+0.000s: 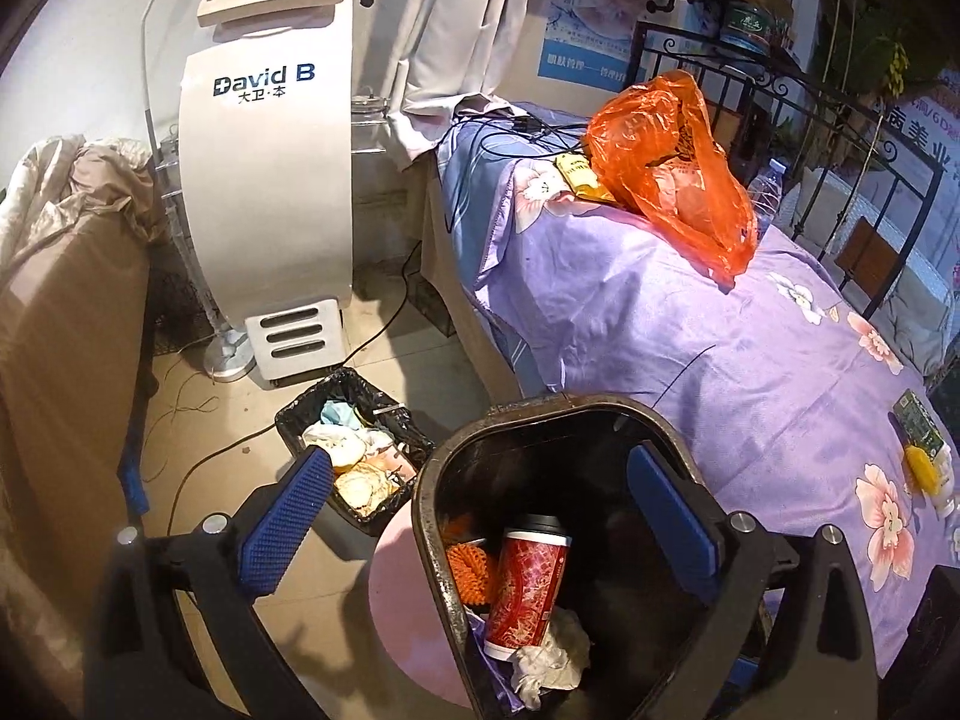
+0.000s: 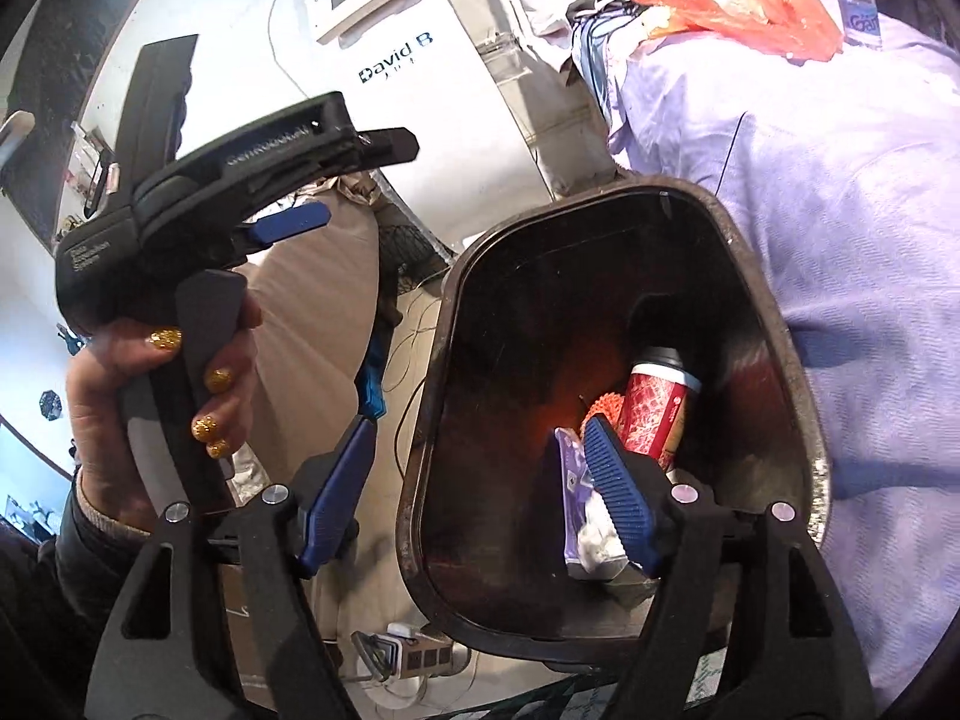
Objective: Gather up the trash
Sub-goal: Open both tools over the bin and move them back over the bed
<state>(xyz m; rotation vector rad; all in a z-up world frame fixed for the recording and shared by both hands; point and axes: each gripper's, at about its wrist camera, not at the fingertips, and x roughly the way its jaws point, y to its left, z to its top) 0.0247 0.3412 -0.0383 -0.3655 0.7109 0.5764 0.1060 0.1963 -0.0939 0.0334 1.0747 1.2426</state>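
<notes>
Purple wrapper point(image 2: 573, 504) looks just dropped into the black bin point(image 2: 774, 324), right claw point(image 2: 480, 486) wide open and empty, left claw point(image 1: 480, 516) open astride the rim, so next comes more bed point(image 1: 690, 312) trash.

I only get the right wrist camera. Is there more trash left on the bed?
Observer: Yes. The left wrist view shows a small yellow object beside a green printed packet, on the purple flowered bedspread.
Operator: Anywhere else to drop stuff?
Observer: A small bin with a black bag liner stands on the floor by the tall white machine. It looks full of crumpled tissues.
Operator: Anything at the bottom I can't see?
Observer: A crumpled white tissue lies by the base of the red paper cup inside the big dark plastic bin.
</notes>
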